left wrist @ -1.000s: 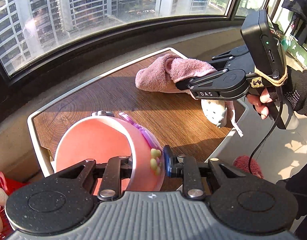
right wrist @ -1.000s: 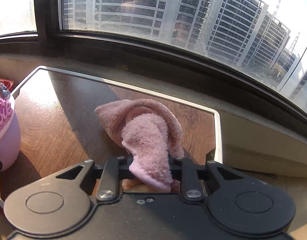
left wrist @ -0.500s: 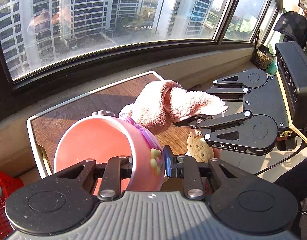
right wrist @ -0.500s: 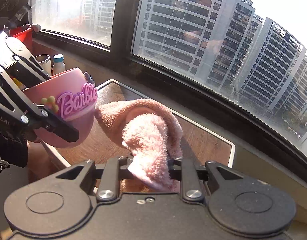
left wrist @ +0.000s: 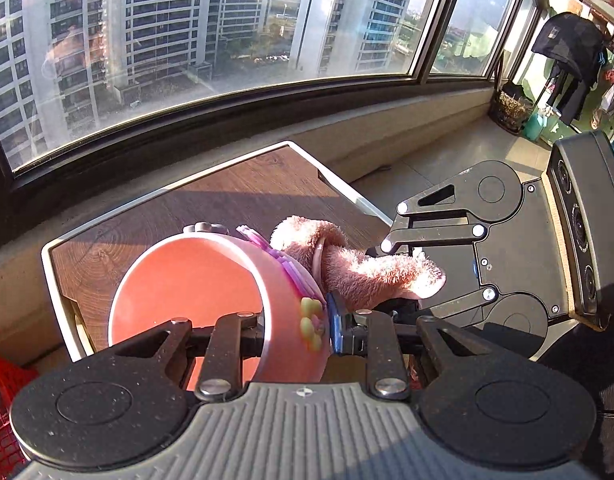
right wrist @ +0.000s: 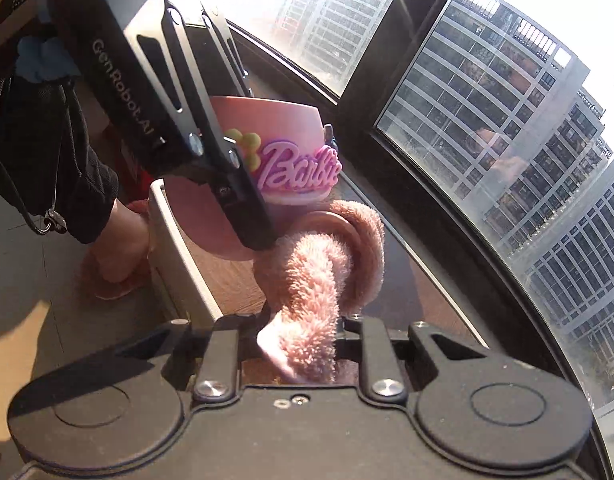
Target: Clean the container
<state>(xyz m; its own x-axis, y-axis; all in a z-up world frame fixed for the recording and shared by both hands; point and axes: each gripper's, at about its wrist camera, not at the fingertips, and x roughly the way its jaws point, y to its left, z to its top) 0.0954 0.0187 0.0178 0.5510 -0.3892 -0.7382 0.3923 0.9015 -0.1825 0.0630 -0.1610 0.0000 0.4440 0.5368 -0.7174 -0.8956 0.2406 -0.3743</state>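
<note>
High-rise towers fill the curved window across the top of both views, and below it a wood-grain table (left wrist: 243, 204) with a pale rim sits in hard sunlight, its top bare in the left wrist view.

At the lower centre of that view, the left gripper (left wrist: 297, 330) has its fingers drawn narrow, pinching the wall of a pink Barbie cup (left wrist: 195, 280): one finger inside the mouth, the blue-padded one outside by the yellow flower charm. The cup is lifted off the table and tipped so that its open mouth faces the camera; its inside looks clean and dry from here, though glare makes that hard to judge.

The right gripper (right wrist: 297, 350), at the lower centre of its own view, has its fingers closed on a fluffy pink cloth (right wrist: 319, 276). The cloth's free end curls up against the cup's lower outer wall, just under the raised "Barbie" lettering (right wrist: 299, 168), and seems to touch it. A dark sleeve and a bare foot in a slipper (right wrist: 115, 264) show at the left of that frame.

As a judgement, the wiping is only starting: cup and cloth are both in hand and brought together, contact is on the outside near the base, and the interior, the rim and most of the outer wall remain to be rubbed.
</note>
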